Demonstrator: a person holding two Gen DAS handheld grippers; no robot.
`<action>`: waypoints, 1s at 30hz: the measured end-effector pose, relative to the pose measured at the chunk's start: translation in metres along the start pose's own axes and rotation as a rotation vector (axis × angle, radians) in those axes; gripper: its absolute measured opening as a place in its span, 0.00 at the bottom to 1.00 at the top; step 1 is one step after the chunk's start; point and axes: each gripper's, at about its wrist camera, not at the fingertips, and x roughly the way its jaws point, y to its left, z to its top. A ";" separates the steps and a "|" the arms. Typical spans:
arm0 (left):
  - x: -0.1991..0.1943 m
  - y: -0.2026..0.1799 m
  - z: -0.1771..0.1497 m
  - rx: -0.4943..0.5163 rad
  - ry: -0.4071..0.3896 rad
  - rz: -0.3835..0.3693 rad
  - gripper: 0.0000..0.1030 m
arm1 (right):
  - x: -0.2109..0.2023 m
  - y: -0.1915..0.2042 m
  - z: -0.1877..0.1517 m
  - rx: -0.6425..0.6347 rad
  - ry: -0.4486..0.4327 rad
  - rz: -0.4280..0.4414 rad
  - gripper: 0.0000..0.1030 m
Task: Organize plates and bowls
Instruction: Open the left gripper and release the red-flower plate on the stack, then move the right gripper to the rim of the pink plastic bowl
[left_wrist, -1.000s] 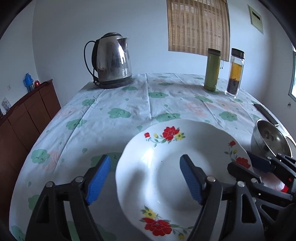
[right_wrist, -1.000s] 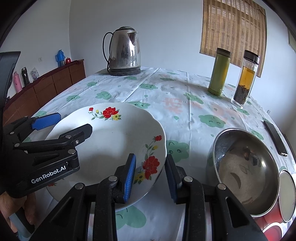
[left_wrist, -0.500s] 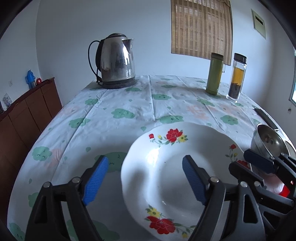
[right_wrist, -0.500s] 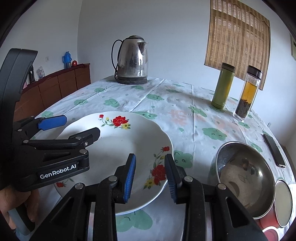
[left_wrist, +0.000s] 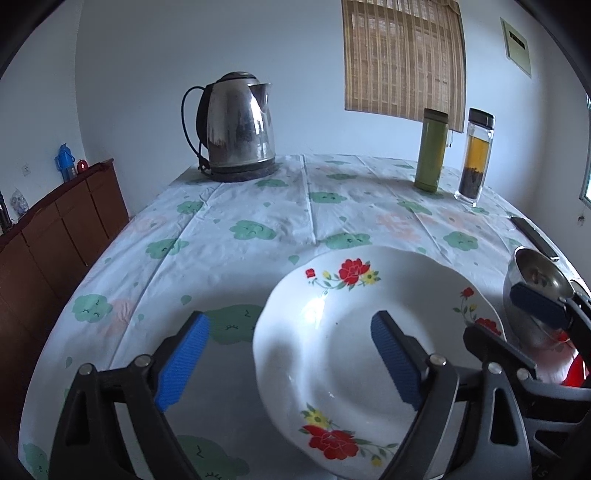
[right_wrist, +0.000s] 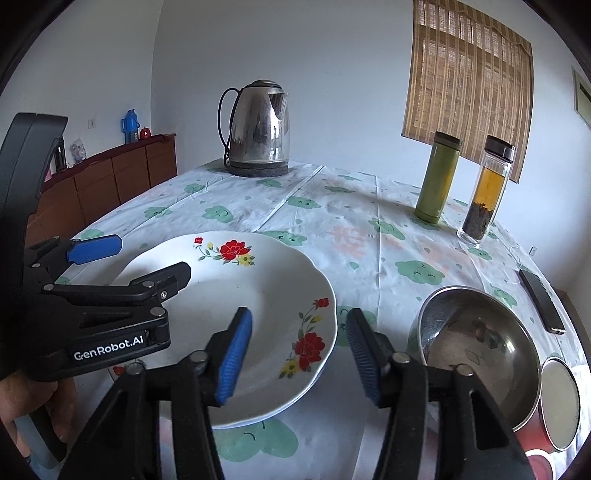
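At the far left, a brown wooden sideboard runs along the wall, its near end cut off by the frame; the small items on top are too tiny to make out, apart from a blue flask. A hand at the lower left edge shows only partly, wrapped round the handle of the left tongs. Those tongs have just been opening and stand spread wide, their ribbed blue pads touching nothing: one hangs over the cloth, the other over the plate's well.

The white scalloped ceramic plate with red flower sprays lies flat on the bench, near its front edge, glossy and shallow-dished. Its near rim is hidden behind the black frames of both tongs. The bench wears a creased white plastic cloth printed with green clouds.

The right tongs have also just been opening; the pads are apart, straddling the plate's right rim without pressing it.

Behind stands a polished steel kettle on a dark base. Further right are a matte green cylindrical flask and a clear bottle with amber liquid and dark leaves. A dented round steel bowl sits just beside the plate; a red tin with a pale lid is cut off at the corner, and a dark flat phone-like slab lies by the edge.
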 end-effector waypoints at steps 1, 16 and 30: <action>-0.002 0.001 0.000 -0.002 -0.006 -0.003 0.89 | -0.003 0.001 0.000 -0.003 -0.013 -0.001 0.61; -0.024 0.009 0.005 -0.052 -0.104 -0.026 0.98 | -0.024 0.002 -0.001 -0.001 -0.146 -0.032 0.61; -0.023 0.003 0.004 -0.042 -0.089 -0.063 0.98 | -0.074 -0.010 -0.008 0.046 -0.150 -0.016 0.61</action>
